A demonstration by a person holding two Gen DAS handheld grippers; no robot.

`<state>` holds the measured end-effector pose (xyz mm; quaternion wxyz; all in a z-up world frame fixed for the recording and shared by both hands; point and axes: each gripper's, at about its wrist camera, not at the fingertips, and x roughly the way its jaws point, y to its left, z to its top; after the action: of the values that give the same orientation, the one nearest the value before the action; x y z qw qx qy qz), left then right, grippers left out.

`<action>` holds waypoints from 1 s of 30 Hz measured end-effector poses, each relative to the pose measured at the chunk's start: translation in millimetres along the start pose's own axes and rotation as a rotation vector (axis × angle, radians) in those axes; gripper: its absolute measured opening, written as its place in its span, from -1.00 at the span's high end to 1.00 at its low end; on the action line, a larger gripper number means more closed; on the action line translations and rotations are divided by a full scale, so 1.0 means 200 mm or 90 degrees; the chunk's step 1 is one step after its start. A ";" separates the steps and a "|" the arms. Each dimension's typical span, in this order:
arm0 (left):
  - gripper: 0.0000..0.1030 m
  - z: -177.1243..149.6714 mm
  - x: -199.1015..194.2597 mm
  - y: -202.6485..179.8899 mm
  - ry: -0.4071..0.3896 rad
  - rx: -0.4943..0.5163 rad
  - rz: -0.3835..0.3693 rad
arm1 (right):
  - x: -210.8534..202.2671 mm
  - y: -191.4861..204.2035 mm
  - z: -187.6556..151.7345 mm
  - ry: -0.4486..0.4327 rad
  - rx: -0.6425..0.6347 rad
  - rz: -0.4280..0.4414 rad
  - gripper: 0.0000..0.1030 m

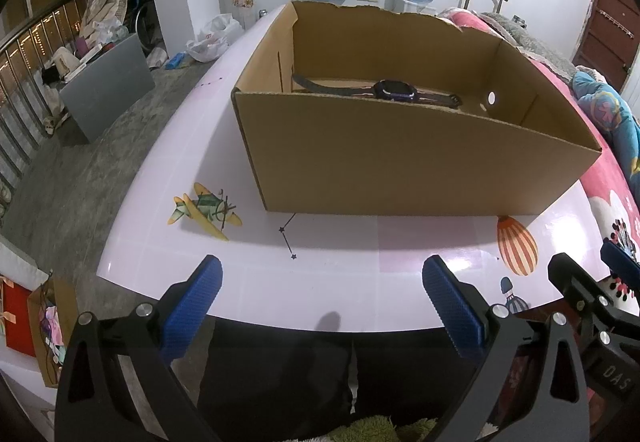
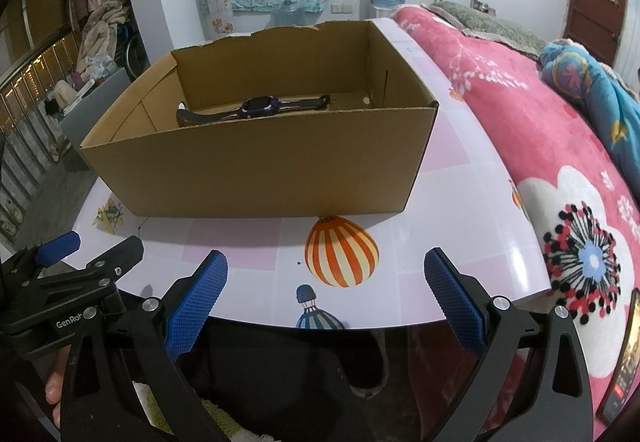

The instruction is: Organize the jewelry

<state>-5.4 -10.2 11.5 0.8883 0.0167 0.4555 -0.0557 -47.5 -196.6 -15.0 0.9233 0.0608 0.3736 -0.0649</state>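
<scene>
Blue pads: both grippers stand wide open and hold nothing; left gripper (image 1: 322, 308) and right gripper (image 2: 326, 296) hover side by side at the near edge of the table (image 1: 340, 282).
Gap ahead: bare tabletop with printed balloons lies between the jaws and the cardboard box (image 1: 400, 162) (its tall near wall faces both grippers).
Watch: the watch (image 1: 390, 89) lies flat on the box floor, toward the far wall, well apart from either gripper.
Long axis: strap runs left to right, across the line of reach.
Nearer arm: neither clearly; the watch face sits about centred ahead of both.
Approach: probably over the near wall, then down.
</scene>
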 end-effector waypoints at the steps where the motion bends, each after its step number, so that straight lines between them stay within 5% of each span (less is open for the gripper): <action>1: -0.90 0.00 0.00 0.00 0.001 -0.001 0.000 | 0.00 0.00 0.00 0.000 0.000 0.000 -0.84; 30: -0.90 -0.01 -0.01 0.00 0.002 -0.009 0.002 | 0.00 -0.02 -0.01 0.002 0.005 0.001 -0.84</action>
<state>-8.5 -10.7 12.3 0.8879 0.0117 0.4570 -0.0509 -49.8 -200.7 -17.4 0.9225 0.0647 0.3749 -0.0653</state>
